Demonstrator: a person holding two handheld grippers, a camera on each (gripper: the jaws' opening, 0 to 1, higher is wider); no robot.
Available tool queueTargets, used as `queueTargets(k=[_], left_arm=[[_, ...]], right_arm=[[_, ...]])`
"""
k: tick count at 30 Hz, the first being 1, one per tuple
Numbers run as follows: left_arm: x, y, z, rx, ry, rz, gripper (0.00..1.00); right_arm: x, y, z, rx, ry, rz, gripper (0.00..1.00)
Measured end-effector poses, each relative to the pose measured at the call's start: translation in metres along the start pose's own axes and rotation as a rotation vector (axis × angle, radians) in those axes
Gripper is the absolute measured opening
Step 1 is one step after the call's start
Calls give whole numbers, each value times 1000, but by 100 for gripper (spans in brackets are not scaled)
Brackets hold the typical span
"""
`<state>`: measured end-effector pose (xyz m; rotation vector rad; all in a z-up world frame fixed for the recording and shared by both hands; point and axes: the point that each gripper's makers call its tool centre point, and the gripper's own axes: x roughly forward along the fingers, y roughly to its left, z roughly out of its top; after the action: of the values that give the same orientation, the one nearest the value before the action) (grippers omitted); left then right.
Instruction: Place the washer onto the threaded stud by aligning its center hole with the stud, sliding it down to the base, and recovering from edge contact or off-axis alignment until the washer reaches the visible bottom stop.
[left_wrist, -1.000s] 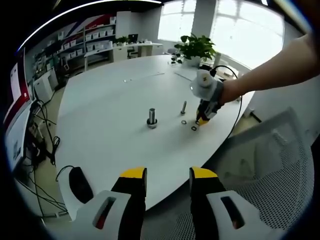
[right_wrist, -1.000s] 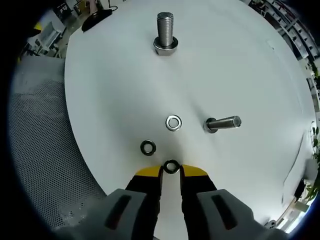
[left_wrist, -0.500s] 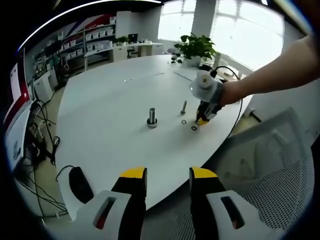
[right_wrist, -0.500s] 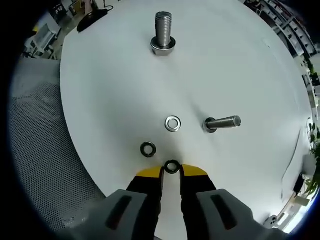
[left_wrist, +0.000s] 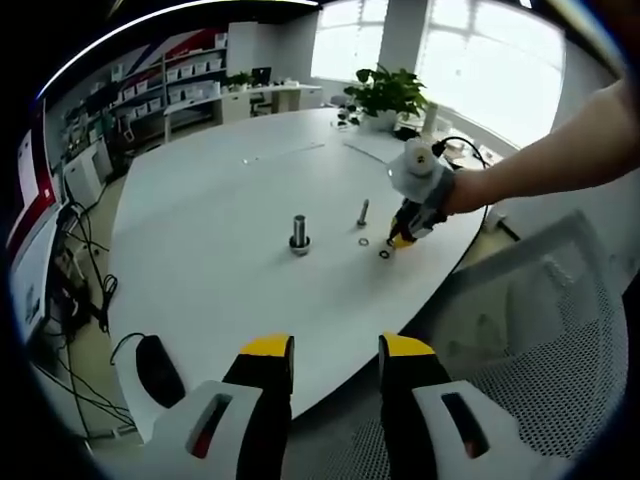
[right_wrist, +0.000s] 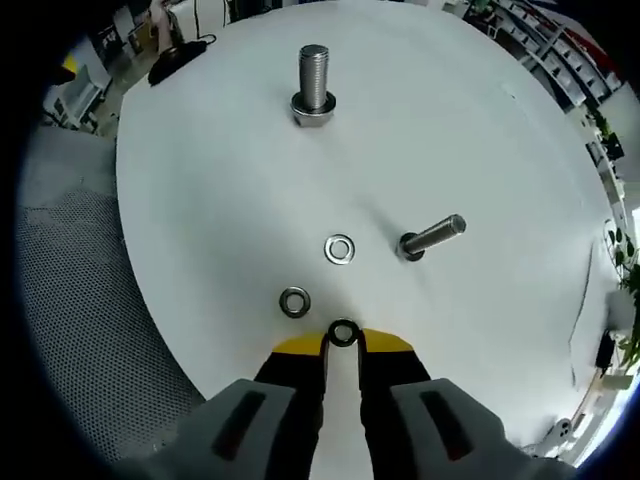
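White round table (right_wrist: 220, 200) in an office, shelves and a potted plant (left_wrist: 385, 95) at the back, mesh chair (left_wrist: 545, 340) beside the table edge. Right gripper (right_wrist: 342, 345) low over the table, jaws nearly together and pinching a small dark washer (right_wrist: 342, 333) at the yellow tips; whether it's lifted off the surface can't be told. Second dark washer (right_wrist: 294, 301) lies just left of the tips, a brighter silver washer (right_wrist: 339, 249) a bit farther ahead. Large threaded stud (right_wrist: 313, 85) stands upright on its hex head far across the table, well apart from the pinched washer. Smaller bolt (right_wrist: 432, 237) sits near the silver washer, leaning right in this fisheye. Left gripper (left_wrist: 335, 350) hangs off the near table edge, jaws spread, holding nothing. Black mouse (left_wrist: 160, 368) near that edge, cables (left_wrist: 85, 290) on the floor.
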<state>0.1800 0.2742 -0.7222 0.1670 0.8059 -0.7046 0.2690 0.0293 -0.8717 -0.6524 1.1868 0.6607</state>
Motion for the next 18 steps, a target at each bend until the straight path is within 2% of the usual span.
queueTargets(k=[14,18], left_arm=[[0,0,0,4,-1,2,32],[0,0,0,3,-2,1,32]], right_arm=[[0,0,2,22,-15,27,14],[0,-1,3,64,-23,34,14]])
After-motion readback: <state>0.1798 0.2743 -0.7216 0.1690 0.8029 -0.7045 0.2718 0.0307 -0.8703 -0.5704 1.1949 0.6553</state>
